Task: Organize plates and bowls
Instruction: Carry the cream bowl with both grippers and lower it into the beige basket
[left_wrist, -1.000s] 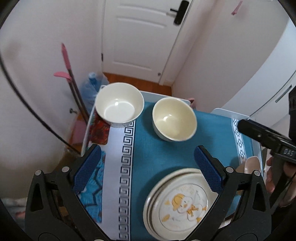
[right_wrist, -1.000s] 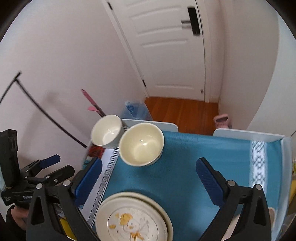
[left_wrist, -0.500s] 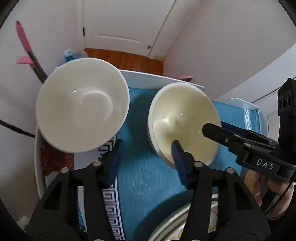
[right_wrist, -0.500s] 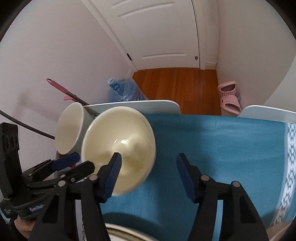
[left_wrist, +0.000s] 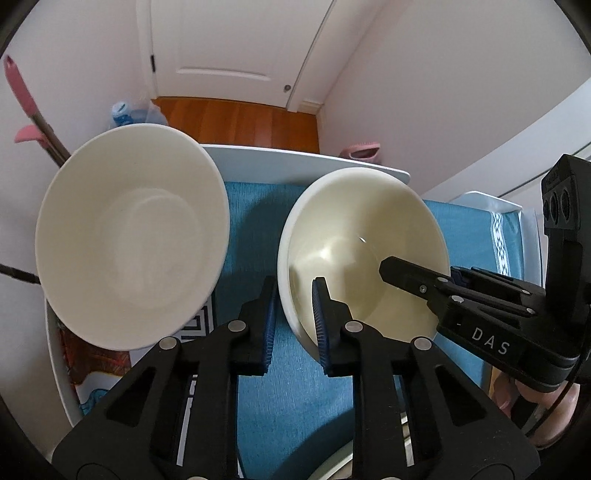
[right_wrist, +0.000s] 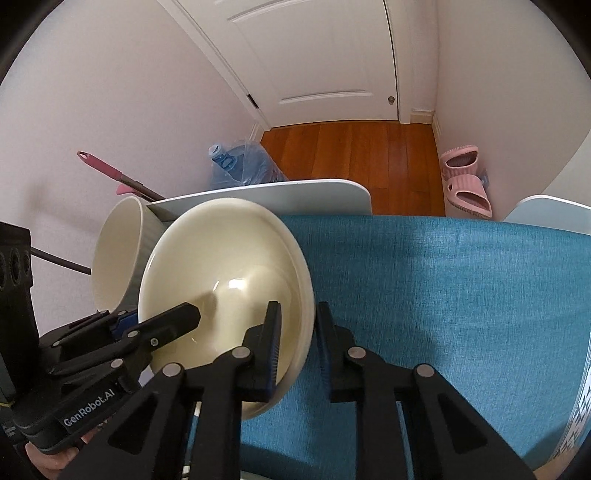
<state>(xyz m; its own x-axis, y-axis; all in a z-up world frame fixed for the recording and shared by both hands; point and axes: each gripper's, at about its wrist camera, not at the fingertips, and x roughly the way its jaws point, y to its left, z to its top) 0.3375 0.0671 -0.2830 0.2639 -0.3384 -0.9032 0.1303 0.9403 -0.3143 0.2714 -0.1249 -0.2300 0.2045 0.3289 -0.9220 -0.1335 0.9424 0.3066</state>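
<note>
**Two black hand-held grippers with blue pads**

The left gripper (left_wrist: 293, 317) is built from matte black plastic arms with triangular cut-outs, joined by round silver pivot pins. Each finger ends in a flat pad (left_wrist: 320, 325) of ribbed dark blue rubber. Seen from the other side, its body bears the white lettering "GenRobot.AI" and small silver screws, with a black block behind showing round sockets.

The right gripper (right_wrist: 297, 343) has the same black frame, silver pins and blue ribbed pads (right_wrist: 274, 347). From the left camera its side carries white letters "DAS", several small screws, and a tall black block with three round sockets. A thin black cable runs beneath it.
</note>
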